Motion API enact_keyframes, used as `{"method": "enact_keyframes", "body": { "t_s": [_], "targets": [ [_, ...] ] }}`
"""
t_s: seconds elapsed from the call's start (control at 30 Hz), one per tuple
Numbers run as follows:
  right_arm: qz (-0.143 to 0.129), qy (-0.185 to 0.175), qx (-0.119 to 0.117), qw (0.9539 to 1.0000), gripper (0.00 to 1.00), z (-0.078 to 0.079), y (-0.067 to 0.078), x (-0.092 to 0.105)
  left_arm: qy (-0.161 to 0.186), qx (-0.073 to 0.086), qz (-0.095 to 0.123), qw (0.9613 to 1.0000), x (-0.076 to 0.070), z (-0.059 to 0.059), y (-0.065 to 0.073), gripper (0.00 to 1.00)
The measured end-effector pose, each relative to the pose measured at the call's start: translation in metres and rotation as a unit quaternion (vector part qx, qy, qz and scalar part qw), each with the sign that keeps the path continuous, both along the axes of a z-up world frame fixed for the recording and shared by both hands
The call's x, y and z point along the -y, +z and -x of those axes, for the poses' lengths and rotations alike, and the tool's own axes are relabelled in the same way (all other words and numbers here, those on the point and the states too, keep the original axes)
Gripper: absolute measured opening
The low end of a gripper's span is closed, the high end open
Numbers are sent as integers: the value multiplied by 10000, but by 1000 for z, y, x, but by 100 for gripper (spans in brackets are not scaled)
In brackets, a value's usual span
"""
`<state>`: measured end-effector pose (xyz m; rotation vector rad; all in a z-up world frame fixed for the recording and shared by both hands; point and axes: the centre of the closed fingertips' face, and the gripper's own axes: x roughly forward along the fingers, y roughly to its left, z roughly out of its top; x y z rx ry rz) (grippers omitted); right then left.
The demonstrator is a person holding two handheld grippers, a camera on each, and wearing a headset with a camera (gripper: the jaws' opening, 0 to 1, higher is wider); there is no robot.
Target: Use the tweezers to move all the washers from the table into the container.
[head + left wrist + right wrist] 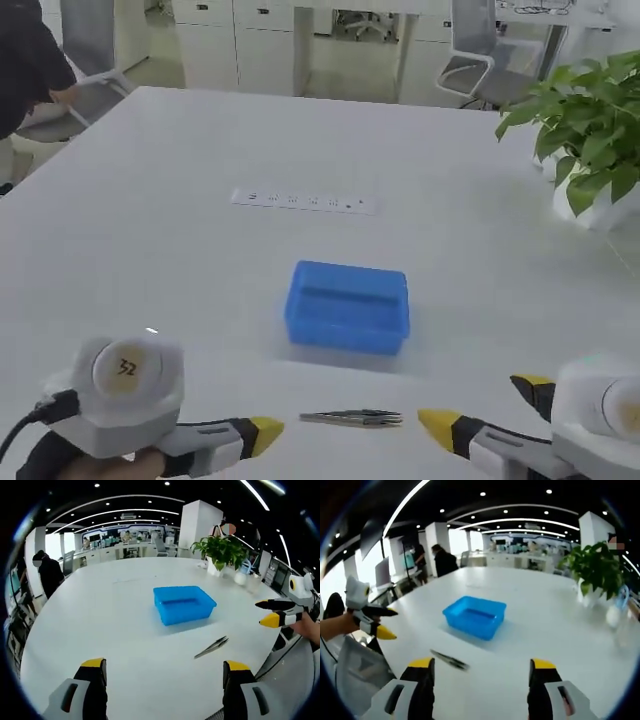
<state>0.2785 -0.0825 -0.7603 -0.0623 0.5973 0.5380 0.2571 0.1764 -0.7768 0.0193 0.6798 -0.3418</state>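
The left gripper [162, 669] and right gripper [481, 666], both with jaws apart and holding nothing, flank the tweezers [350, 417] near the blue container [347, 306].

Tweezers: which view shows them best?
The left gripper view: the tweezers lie whole and sharp, both arms visible. The head view shows them small near its lower edge; the right gripper view shows them dark and blurred.

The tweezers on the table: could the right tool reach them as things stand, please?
Probably yes: the tweezers lie bare on the table ahead of the open right tool, nothing between them, and the blue box sits farther back.
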Motion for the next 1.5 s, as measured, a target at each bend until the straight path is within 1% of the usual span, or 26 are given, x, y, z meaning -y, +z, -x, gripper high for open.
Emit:
{"method": "enact_keyframes", "body": {
  "t_s": [0.07, 0.13, 0.27, 0.33, 0.4, 0.43, 0.53, 0.57, 0.7, 0.83, 0.9, 1.0, 1.27, 1.4, 1.5],
  "targets": [
    [-38, -77, 21, 10000, 77, 1, 1, 2, 80, 80, 70, 9999, -1, 1, 6, 99],
    [-52, -106, 29, 9999, 78, 2, 0, 4, 62, 111, 90, 9999, 0, 2, 8, 99],
    [-33, -133, 24, 9999, 77, 0, -4, 7, 26, 145, 17, 9999, 1, 5, 8, 99],
    [-54, -160, 51, 9998, 77, 0, -3, 7, -12, 166, 28, 9999, 3, 6, 7, 99],
    [-59, -168, 58, 9998, 77, 1, -3, 7, -23, 159, -8, 9999, 4, 7, 6, 99],
    [-50, -170, 50, 9998, 77, 2, -2, 6, -22, 216, -39, 9998, 4, 6, 7, 99],
    [-75, -189, 29, 9998, 77, 2, -3, 6, -4, 240, 3, 9997, 3, 5, 9, 99],
    [-63, -181, 23, 9998, 77, 3, -3, 5, 2, 269, 7, 9996, 3, 5, 10, 99],
    [43, -135, 23, 9999, 77, 4, -5, 4, -4, 303, -42, 9995, 1, 5, 12, 99],
    [50, -114, 0, 9999, 77, 5, -6, 4, -85, 267, -80, 9996, 4, 8, 10, 99],
    [37, -126, -11, 9999, 78, 6, -6, 3, -113, 285, -140, 9994, 5, 9, 9, 99],
    [36, -134, -30, 9999, 77, 7, -6, 3, -131, 263, -213, 9993, 4, 10, 7, 99],
    [126, -75, -76, 9999, 77, 8, -9, 2, -177, 278, -240, 9992, 3, 11, 9, 99],
    [94, -90, -78, 9999, 77, 8, -9, 4, -196, 243, -266, 9992, 2, 12, 8, 99],
    [94, -113, -80, 9999, 77, 8, -9, 5, -197, 246, -270, 9991, 0, 12, 7, 99]
  ]
}}
